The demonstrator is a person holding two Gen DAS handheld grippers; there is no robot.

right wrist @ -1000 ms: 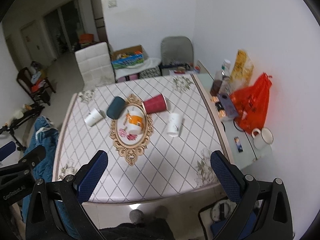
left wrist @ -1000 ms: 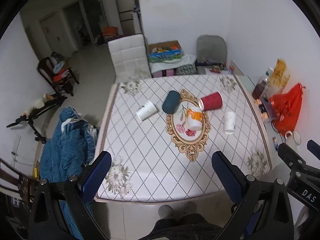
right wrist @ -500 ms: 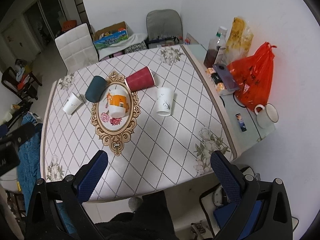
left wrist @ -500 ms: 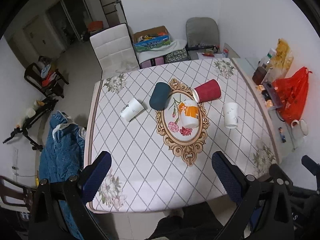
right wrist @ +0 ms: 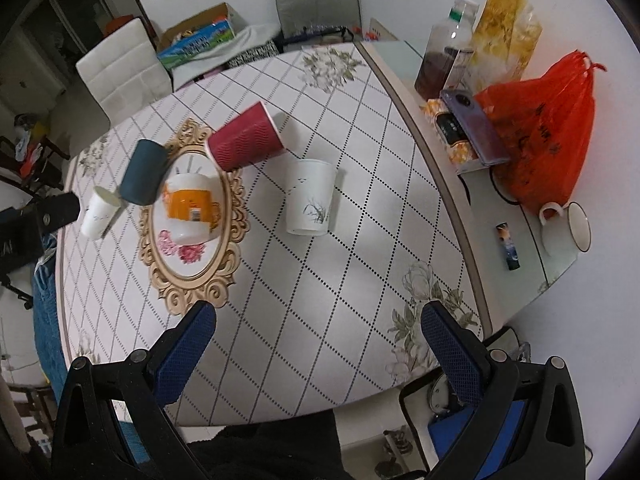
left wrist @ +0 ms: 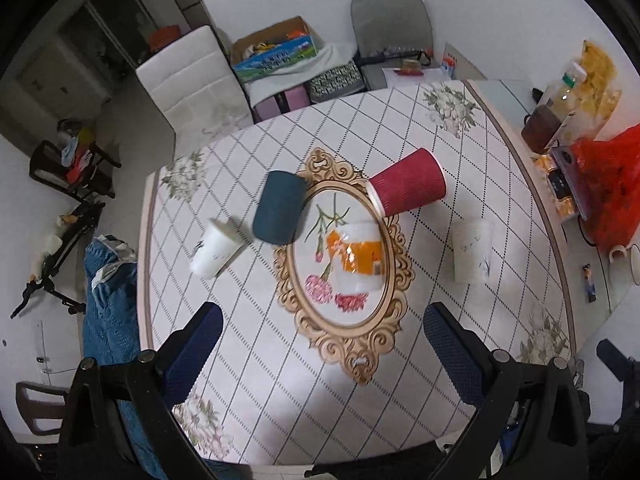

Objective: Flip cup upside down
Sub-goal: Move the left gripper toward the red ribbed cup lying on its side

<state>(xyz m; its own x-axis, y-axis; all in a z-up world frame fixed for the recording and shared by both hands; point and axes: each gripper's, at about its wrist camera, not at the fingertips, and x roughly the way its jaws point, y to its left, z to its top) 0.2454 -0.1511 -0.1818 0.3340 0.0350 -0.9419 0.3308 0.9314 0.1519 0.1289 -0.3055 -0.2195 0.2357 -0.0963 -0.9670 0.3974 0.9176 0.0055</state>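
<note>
Cups (right wrist: 309,197) well beyond right gripper (right wrist: 316,344)

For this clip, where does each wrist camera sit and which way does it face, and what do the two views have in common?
Left wrist: rides the left gripper, above the table's near edge, looking down at the oval tray; its blue fingers stand apart, and the other gripper's tip shows at far right.
Right wrist: rides the right gripper, further right, facing the white cup and side shelf; open fingers and dark clothing below.
Shared: red cup, teal cup, tray, table.
</note>
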